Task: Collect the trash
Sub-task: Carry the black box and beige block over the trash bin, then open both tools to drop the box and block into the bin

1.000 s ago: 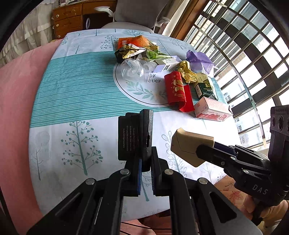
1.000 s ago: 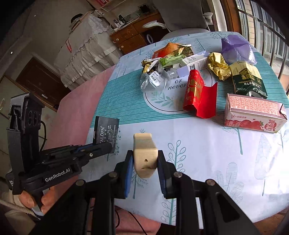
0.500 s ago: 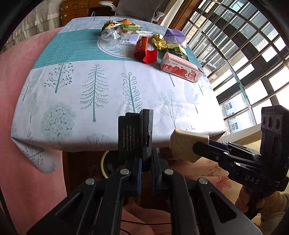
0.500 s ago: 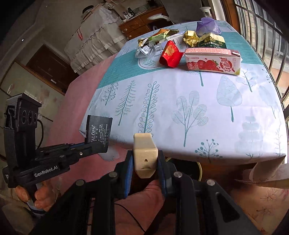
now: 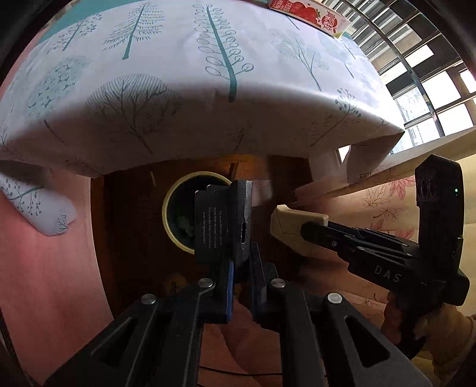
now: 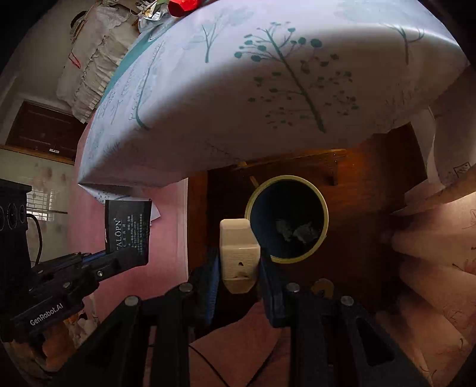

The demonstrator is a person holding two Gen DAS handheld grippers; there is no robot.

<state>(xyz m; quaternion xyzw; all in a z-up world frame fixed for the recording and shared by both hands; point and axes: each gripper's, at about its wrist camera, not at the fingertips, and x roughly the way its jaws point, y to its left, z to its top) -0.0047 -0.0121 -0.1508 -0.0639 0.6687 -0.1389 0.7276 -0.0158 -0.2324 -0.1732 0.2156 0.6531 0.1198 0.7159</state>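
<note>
A flat black packet (image 5: 212, 227) is being pinched between the tightly pressed fingers of the left gripper (image 5: 239, 238), held upright in front of the bin (image 5: 178, 238). A beige box (image 6: 239, 253) is being clamped by the right gripper (image 6: 239, 262), its jaws partly spread around it. Both grippers are being pointed steeply down below the table edge, under the overhanging tree-print cloth (image 5: 208, 104). The yellow-rimmed bin (image 6: 287, 218) is being seen on the dark floor beneath, with some crumpled trash (image 6: 297, 230) lying inside. A strawberry carton (image 5: 309, 13) is being left on the tabletop, near its far edge. Neither item is touching the bin.
</note>
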